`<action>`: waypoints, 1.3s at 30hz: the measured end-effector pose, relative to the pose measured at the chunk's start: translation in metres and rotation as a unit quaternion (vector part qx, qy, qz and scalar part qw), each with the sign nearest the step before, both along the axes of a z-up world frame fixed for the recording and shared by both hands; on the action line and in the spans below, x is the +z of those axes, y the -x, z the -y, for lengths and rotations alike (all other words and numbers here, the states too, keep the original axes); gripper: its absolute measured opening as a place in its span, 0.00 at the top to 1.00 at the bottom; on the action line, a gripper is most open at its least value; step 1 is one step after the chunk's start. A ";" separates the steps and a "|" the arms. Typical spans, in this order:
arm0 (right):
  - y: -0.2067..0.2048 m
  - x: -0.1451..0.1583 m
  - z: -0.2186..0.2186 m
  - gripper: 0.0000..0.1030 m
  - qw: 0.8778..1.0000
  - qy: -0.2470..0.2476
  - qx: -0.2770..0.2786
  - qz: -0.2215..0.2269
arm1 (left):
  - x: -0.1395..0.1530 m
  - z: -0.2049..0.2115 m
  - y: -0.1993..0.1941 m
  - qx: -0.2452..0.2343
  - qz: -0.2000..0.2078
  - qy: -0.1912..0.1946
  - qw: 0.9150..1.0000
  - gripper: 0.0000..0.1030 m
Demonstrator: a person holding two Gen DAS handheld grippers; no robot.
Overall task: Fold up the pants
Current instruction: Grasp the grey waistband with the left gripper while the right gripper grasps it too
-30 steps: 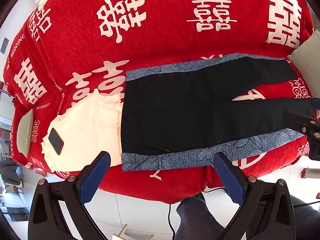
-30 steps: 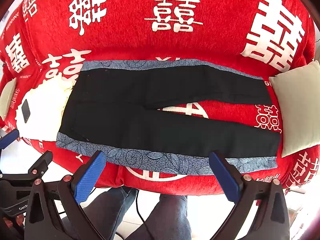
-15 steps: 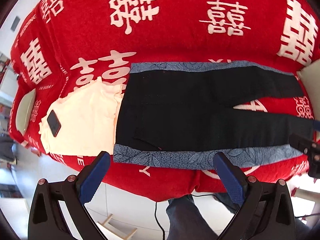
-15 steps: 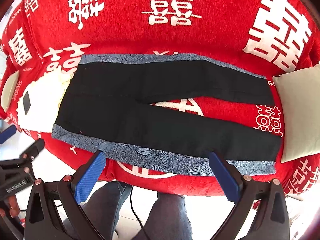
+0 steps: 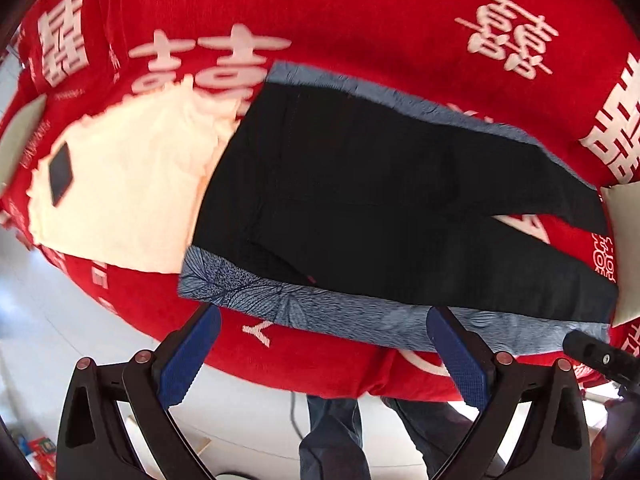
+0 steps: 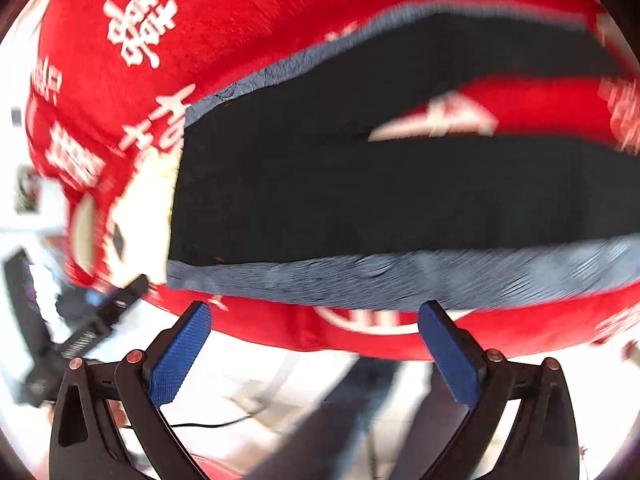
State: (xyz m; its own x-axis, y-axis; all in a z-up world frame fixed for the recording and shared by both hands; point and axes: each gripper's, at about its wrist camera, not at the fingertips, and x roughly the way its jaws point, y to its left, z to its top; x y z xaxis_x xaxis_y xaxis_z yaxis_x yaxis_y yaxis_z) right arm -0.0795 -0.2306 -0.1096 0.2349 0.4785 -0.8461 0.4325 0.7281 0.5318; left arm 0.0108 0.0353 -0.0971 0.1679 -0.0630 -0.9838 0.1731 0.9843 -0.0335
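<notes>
Black pants (image 5: 380, 208) with blue patterned side stripes lie flat on a red bed, waist to the left, legs spread to the right. They also show, blurred, in the right wrist view (image 6: 360, 200). My left gripper (image 5: 324, 344) is open and empty, just short of the near blue stripe (image 5: 320, 308) by the waist. My right gripper (image 6: 316, 340) is open and empty, just short of the near stripe (image 6: 400, 280). The other gripper's tip shows at the left wrist view's right edge (image 5: 596, 354).
A cream cloth (image 5: 128, 184) with a dark phone (image 5: 60, 174) on it lies left of the waist. A pale pillow (image 5: 624, 248) sits at the leg ends. The red cover (image 5: 360, 20) bears white characters. The person's legs (image 5: 336, 436) stand at the bed's near edge.
Both grippers have moved in closer to the near edge of the pants and to the left, toward the waist. The right wrist view is now motion-blurred. The pants have not moved.
</notes>
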 end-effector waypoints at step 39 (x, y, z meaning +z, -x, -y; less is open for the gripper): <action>0.004 -0.119 -0.020 0.94 0.961 -0.230 -0.142 0.063 | -0.106 -0.075 -0.030 0.115 -0.054 0.227 0.966 0.82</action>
State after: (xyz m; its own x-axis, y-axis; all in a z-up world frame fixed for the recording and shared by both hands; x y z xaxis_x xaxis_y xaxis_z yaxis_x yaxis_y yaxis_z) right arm -0.0831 -0.2104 -0.2285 0.4974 0.6965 -0.5172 0.4906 0.2658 0.8299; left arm 0.0406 0.1101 -0.2031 0.1276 -0.4659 -0.8756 -0.0764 0.8756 -0.4770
